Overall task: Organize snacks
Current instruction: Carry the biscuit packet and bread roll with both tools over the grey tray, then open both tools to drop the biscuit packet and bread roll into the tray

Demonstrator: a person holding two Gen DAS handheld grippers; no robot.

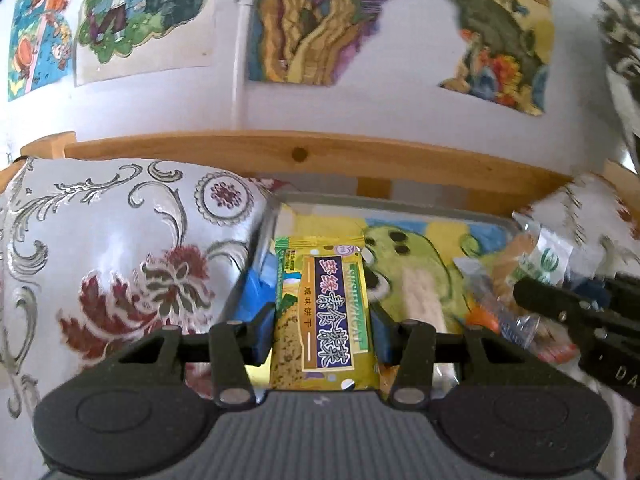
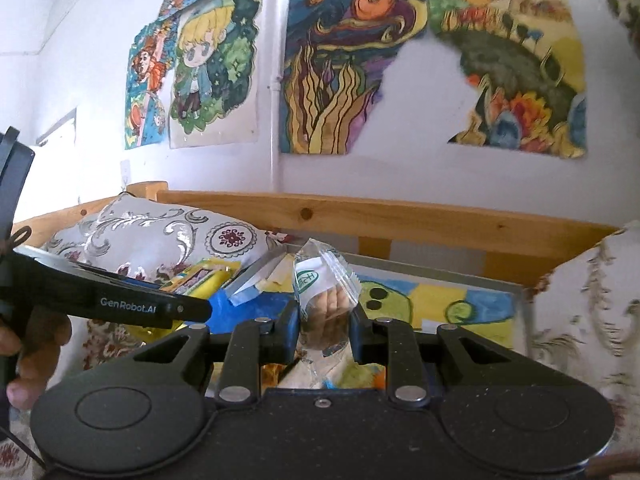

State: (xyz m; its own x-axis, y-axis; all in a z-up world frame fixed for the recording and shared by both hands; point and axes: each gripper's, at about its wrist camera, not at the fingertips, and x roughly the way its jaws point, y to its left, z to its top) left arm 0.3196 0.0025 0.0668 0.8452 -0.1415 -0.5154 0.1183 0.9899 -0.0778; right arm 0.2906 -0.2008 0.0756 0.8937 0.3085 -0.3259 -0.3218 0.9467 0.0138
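My left gripper (image 1: 323,326) is shut on a yellow-green cracker packet (image 1: 324,312) with a purple label, held lengthwise above the near left part of a grey tray (image 1: 384,202). The tray has a green cartoon picture on its bottom. My right gripper (image 2: 325,334) is shut on a clear wrapped cake with a white and green label (image 2: 325,296), lifted over the tray (image 2: 448,270). In the left wrist view the right gripper's black body (image 1: 580,312) and its clear packet (image 1: 520,268) show at the right. In the right wrist view the yellow packet (image 2: 200,278) peeks from behind the left gripper's body (image 2: 120,304).
The tray sits on a wooden-framed sofa (image 1: 304,152) between two patterned cushions (image 1: 116,256) (image 2: 588,320). Blue packaging (image 2: 256,308) lies at the tray's near left. A hand (image 2: 36,344) grips the left tool. Colourful drawings hang on the white wall (image 1: 360,92) behind.
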